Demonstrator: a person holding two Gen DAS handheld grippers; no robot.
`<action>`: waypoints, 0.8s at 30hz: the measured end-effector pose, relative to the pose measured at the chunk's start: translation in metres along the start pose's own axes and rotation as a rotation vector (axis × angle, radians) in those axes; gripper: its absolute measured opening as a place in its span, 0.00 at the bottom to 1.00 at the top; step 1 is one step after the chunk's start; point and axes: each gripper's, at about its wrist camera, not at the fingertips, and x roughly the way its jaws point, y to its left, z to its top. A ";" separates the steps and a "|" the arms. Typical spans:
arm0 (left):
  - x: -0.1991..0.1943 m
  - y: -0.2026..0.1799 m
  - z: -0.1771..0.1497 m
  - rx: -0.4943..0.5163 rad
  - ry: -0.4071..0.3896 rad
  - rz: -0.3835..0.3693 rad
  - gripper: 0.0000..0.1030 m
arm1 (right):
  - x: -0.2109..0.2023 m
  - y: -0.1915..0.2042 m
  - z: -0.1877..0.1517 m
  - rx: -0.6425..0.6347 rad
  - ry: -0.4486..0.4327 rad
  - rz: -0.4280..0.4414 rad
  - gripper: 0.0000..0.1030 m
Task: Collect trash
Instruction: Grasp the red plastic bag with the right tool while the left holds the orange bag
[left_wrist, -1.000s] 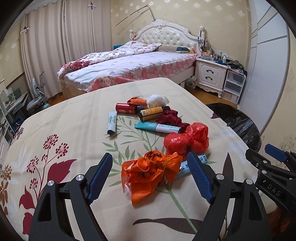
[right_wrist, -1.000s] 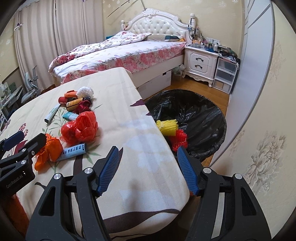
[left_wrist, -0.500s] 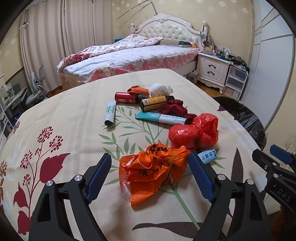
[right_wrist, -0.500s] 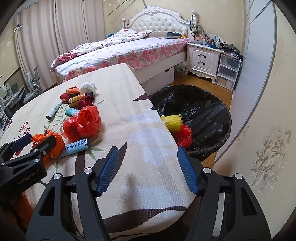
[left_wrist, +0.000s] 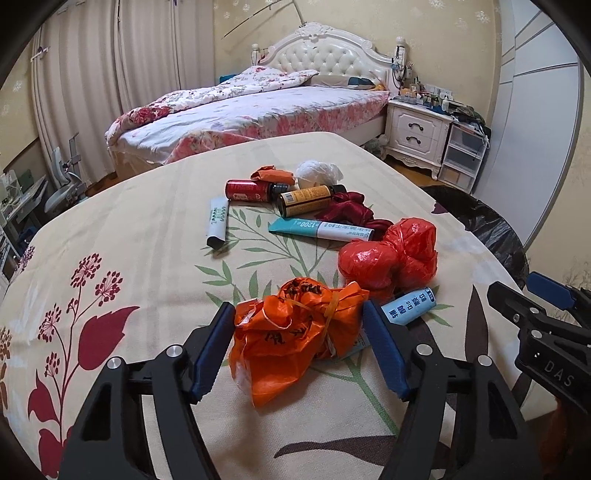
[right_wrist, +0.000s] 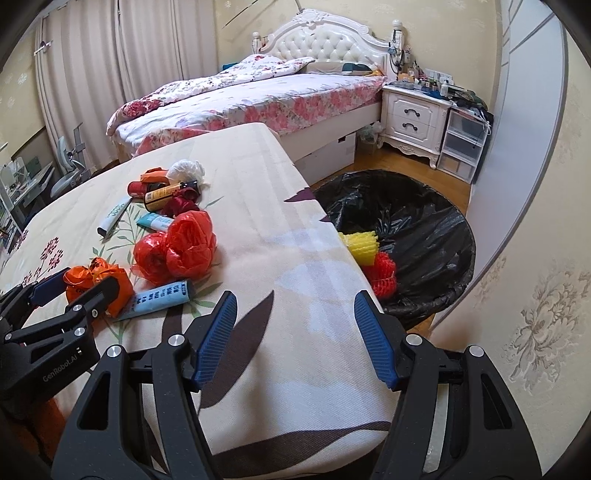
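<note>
Now: left gripper closing around orange bag

Left gripper (left_wrist: 299, 345) straddles the crumpled orange plastic bag (left_wrist: 295, 332) at the near edge of the floral tabletop (left_wrist: 147, 236); jaws are closing, pads at the bag's sides, firm contact not confirmed. Just right of the bag lies a light blue tube (left_wrist: 408, 306); beyond it, two red plastic bundles (left_wrist: 388, 254). Farther off: bottles, tubes, a white wad. Right gripper (right_wrist: 295, 338) hovers over bare cloth, jaws apart, nothing between them. Black-lined trash bin (right_wrist: 424, 236) stands on the floor right of the tabletop, holding yellow and red foam netting.
</note>
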 end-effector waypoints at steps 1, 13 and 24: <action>-0.001 0.002 0.000 -0.002 -0.004 0.004 0.67 | 0.000 0.003 0.002 -0.005 0.000 0.007 0.63; -0.013 0.068 0.008 -0.103 -0.043 0.109 0.67 | 0.013 0.055 0.022 -0.088 0.008 0.096 0.71; -0.010 0.112 0.008 -0.185 -0.042 0.151 0.67 | 0.044 0.085 0.032 -0.132 0.069 0.093 0.76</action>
